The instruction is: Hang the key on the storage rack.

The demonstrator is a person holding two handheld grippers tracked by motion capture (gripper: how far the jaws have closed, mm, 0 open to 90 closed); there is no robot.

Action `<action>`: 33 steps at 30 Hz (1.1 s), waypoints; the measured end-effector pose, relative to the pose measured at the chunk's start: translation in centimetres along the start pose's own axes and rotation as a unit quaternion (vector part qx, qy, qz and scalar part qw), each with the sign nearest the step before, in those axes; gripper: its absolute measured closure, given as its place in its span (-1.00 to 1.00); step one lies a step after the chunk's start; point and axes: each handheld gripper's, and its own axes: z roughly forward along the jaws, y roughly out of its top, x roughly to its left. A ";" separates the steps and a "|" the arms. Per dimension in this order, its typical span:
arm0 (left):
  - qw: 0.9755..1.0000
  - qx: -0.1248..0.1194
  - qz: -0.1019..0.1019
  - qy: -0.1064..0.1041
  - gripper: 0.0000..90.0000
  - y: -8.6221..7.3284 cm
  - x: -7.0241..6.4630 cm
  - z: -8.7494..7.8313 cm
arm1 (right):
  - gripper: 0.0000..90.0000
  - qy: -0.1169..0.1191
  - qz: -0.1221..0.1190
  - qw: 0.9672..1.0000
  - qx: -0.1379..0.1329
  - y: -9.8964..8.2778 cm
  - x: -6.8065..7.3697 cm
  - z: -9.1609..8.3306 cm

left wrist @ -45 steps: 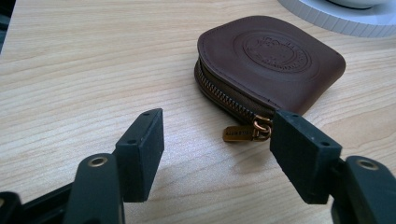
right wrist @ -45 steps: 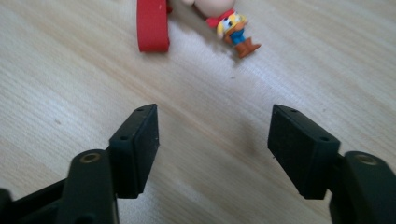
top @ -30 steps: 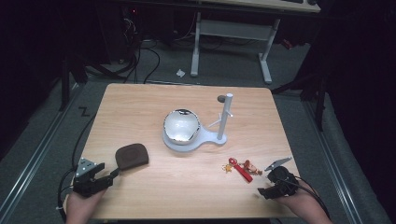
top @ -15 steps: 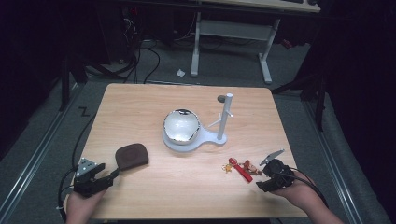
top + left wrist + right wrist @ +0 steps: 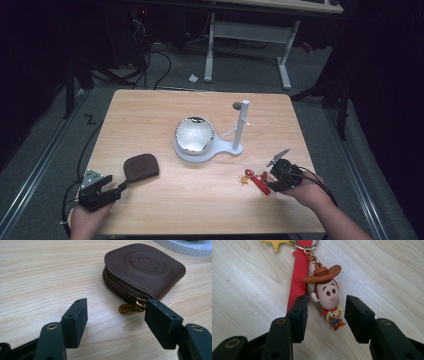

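Rubbery and small, the cowboy figure (image 5: 329, 300) of the keychain (image 5: 255, 180) lies between your right gripper (image 5: 325, 315) pads, which have just been closing in on it; a gap shows on either side, so nothing is gripped yet. It sits near the right end of the table's (image 5: 210, 210) front edge. One pad is already over the red strap (image 5: 298, 272) (the star charm (image 5: 277, 243) hangs off the same ring), so you may pinch strap and figure together, or the round head may squirt out forward. Your left gripper (image 5: 116, 317) stands wide and holds nothing, its pads flanking the brass zip pull (image 5: 131, 307) of the brown leather coin pouch (image 5: 145, 270) near the front left corner; nudge it and the pouch slides. Pale wood grain looks slick. Mid-table stands a white stand (image 5: 237, 132) with what seems a mirrored bowl (image 5: 194, 135). Dark floor and cables (image 5: 150, 65) lie beyond.
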 end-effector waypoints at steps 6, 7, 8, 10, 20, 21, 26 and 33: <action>1.000 0.000 -0.002 -0.001 -0.22 0.0 0.1 0.0 | 0.22 -0.008 -0.013 1.000 0.010 0.5 0.2 0.9; 1.000 0.000 -0.002 -0.001 -0.22 0.0 0.1 0.0 | 0.26 -0.010 -0.016 1.000 0.010 0.5 0.3 1.0; 1.000 0.001 -0.002 0.000 -0.22 0.0 0.1 0.0 | 0.30 -0.012 -0.019 1.000 0.011 0.6 0.4 1.1; 1.000 0.000 -0.003 0.000 -0.22 0.0 0.2 0.0 | 0.32 -0.017 -0.024 0.999 0.015 0.6 0.6 1.4; 1.000 0.000 -0.003 0.001 -0.22 0.0 0.2 -0.1 | 0.44 0.028 0.016 0.999 0.026 1.0 -0.3 1.9; 1.000 0.001 -0.003 0.000 -0.22 0.0 0.2 -0.1 | 0.44 0.029 0.017 0.999 0.027 1.1 -0.4 1.9; 1.000 0.000 -0.003 0.001 -0.22 0.0 0.2 -0.1 | 0.45 0.025 0.012 0.999 0.039 1.5 -0.2 2.0; 1.000 0.001 -0.003 0.000 -0.21 0.0 0.1 0.0 | 0.48 0.027 0.014 0.998 0.046 1.7 -0.3 2.0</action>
